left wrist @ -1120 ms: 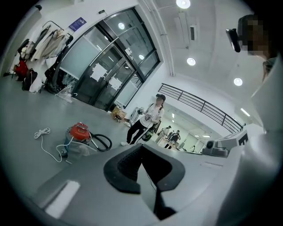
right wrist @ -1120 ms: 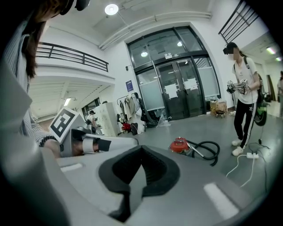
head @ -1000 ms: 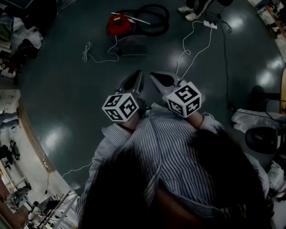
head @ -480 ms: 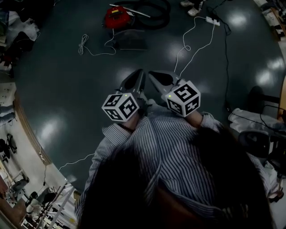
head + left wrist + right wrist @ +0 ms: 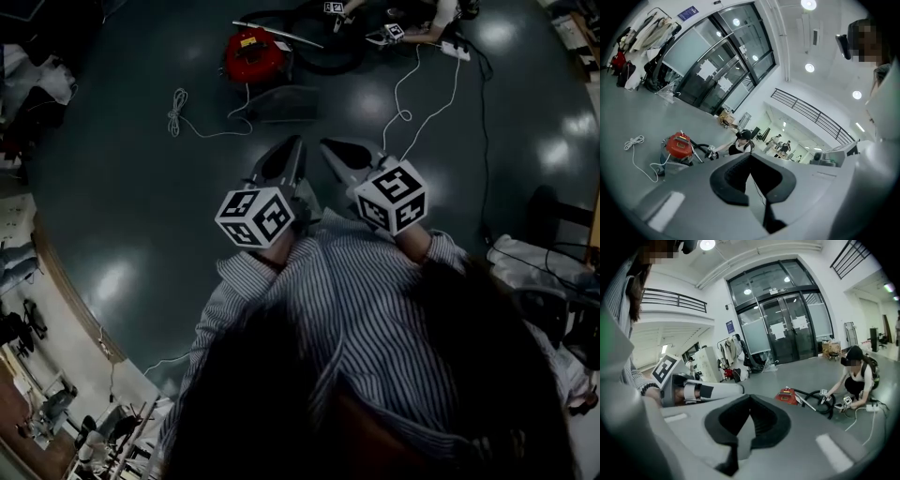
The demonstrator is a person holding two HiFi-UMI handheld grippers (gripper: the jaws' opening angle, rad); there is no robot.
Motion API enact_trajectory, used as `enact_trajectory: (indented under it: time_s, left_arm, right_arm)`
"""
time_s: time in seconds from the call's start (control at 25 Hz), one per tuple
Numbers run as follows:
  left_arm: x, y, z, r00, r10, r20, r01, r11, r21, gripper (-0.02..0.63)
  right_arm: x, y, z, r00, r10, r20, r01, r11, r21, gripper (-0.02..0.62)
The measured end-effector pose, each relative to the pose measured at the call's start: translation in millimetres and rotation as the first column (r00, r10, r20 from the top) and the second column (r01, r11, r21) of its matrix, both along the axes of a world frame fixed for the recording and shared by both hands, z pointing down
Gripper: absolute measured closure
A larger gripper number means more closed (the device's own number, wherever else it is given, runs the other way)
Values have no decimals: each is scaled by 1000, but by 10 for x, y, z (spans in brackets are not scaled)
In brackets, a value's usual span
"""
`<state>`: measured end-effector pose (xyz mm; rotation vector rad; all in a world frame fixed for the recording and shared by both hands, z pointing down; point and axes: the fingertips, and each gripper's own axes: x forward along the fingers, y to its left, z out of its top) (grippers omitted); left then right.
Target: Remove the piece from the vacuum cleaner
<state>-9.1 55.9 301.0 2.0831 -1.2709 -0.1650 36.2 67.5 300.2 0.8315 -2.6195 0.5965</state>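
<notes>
Two grippers up near my chest, left gripper (image 5: pixel 289 152) and right gripper (image 5: pixel 333 150). Jaws pressed together on both, nothing between them. Red vacuum cleaner (image 5: pixel 253 54) sits on the floor (image 5: pixel 141 187), far ahead and slightly left, well apart from me. Its black hose (image 5: pixel 328 58) coils to the right, where another person (image 5: pixel 855 376) crouches. Step: approach. Next: close in, spread jaws, pick out the piece, which I cannot tell from here.

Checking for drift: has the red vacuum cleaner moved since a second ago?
No. The vacuum cleaner keeps its place beside the coiled white cord.
</notes>
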Motion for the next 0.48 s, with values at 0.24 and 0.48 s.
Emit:
enact_trajectory:
  time_s: [0.24,0.48]
  left_arm:
    - [-422,-851,-66,997,71,22,-71,997,1,604]
    - [-617,-1427,44,987,146,71,-146,989,-15,604]
  right_arm:
    - [-382,-890,-69,998,57,4,-57,998,-1,594]
    - [-483,-1507,56,993,114,-34,-116,992,-40,592]
